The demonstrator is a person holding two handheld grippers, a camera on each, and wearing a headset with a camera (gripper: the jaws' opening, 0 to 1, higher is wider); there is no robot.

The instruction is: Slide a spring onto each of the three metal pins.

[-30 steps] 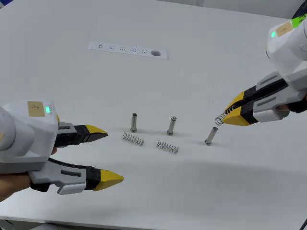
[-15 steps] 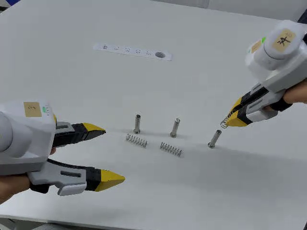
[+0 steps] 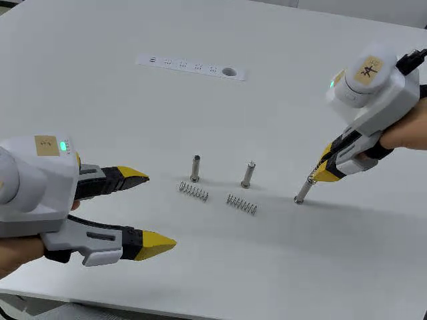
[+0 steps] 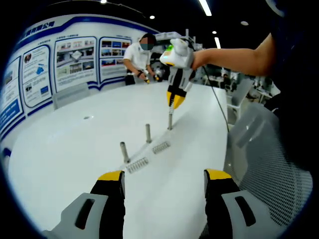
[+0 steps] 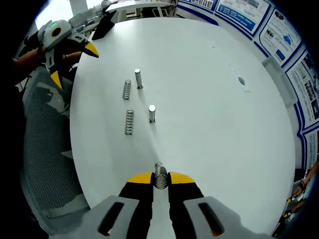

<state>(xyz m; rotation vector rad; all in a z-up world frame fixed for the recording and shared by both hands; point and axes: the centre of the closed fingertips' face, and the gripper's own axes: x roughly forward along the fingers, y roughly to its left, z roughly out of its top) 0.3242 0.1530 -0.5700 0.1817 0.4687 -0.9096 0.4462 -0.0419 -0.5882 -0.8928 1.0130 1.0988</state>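
At this point your left gripper (image 3: 161, 211) was hanging off to the left above the table (image 3: 100, 113), jaws wide apart, nothing in them. It was well clear of the work, so no complaints there.

Moving across, the left pin (image 3: 195, 168) stood upright and bare, with a loose spring (image 3: 193, 191) lying flat just in front of it. Same deal in the middle: the middle pin (image 3: 248, 174) was bare, with a second loose spring (image 3: 241, 204) on the table just in front.

The action was at the right pin (image 3: 303, 191). Your right gripper (image 3: 325, 175) was closed on the held spring (image 5: 160, 175), and its tips were right at the top of that pin. I couldn't tell whether the coil had already caught the pin's head or was just resting against it.

That pin looked tilted from the head view, and the gripper was coming in at a slant too. My guess is the step goes best if you line the spring's axis up with the pin before pushing. Look down the open end of the coil in the right gripper view and centre it.

Then ease it down gently. A pinched spring probably bows and pops sideways if forced. I'd only let go once a few coils were over the pin.
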